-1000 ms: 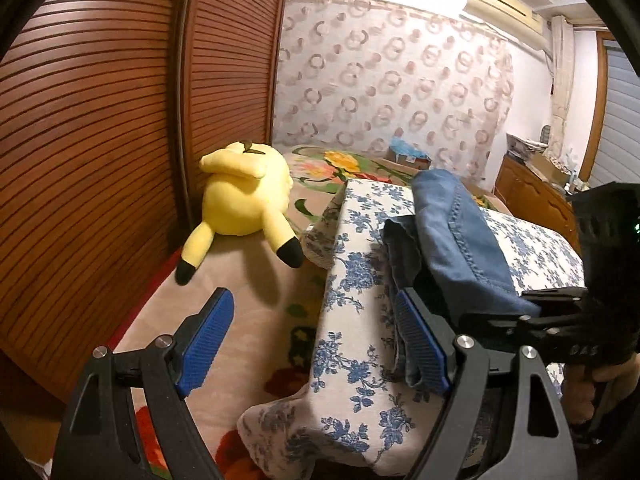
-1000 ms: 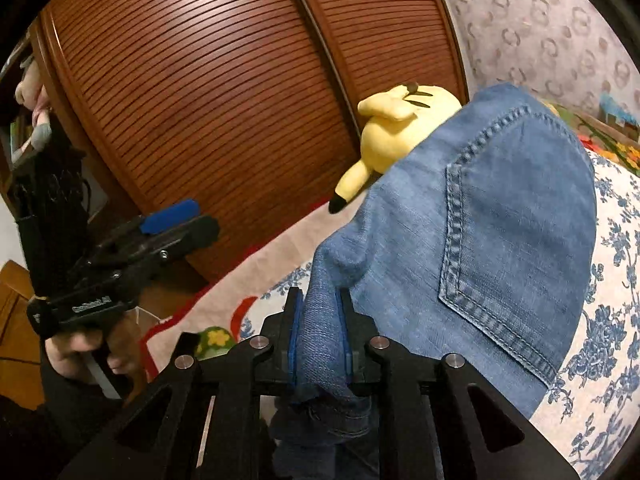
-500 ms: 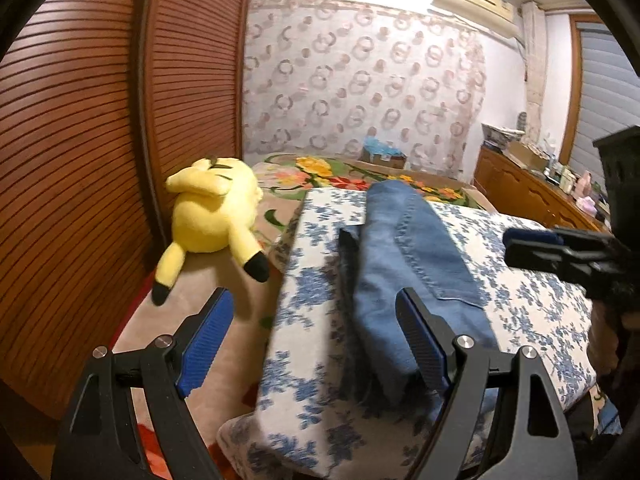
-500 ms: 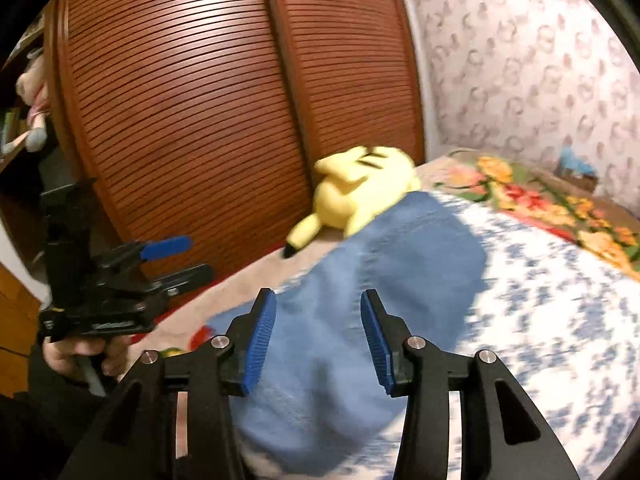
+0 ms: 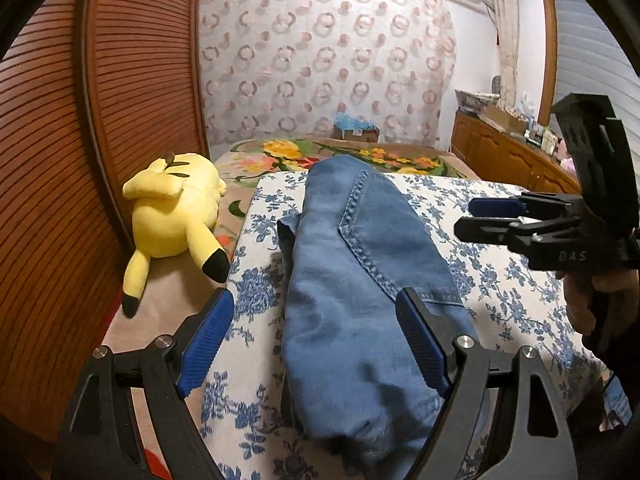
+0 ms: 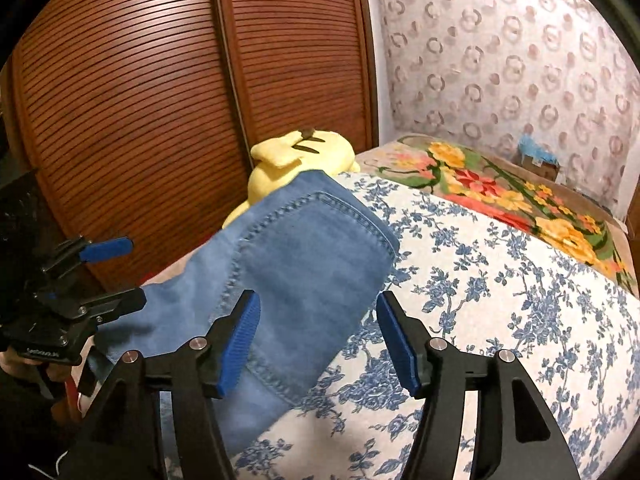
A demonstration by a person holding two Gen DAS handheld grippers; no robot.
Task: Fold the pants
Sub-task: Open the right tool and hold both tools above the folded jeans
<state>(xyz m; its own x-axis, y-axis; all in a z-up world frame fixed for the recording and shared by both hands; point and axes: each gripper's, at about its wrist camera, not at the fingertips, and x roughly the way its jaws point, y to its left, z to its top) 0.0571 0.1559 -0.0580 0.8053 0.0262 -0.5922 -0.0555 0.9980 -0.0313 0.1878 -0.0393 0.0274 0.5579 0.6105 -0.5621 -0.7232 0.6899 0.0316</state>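
Folded blue denim pants lie as a long bundle on a white cloth with blue flowers, back pocket facing up. My left gripper hovers open over the bundle's near end, nothing pressed between its blue pads. My right gripper hangs above the pants' edge; its jaws are opening and hold nothing. The right gripper also appears at the right of the left wrist view, and the left gripper at the left of the right wrist view.
A yellow plush toy lies left of the cloth beside the brown slatted wardrobe doors. A flowered blanket covers the bed beyond. A wooden dresser stands at the right. A hand holds the right gripper.
My right gripper let go of the pants' edge, opened and lifted away; the pants now lie flat. The left gripper swung rightward over the bundle, staying open.
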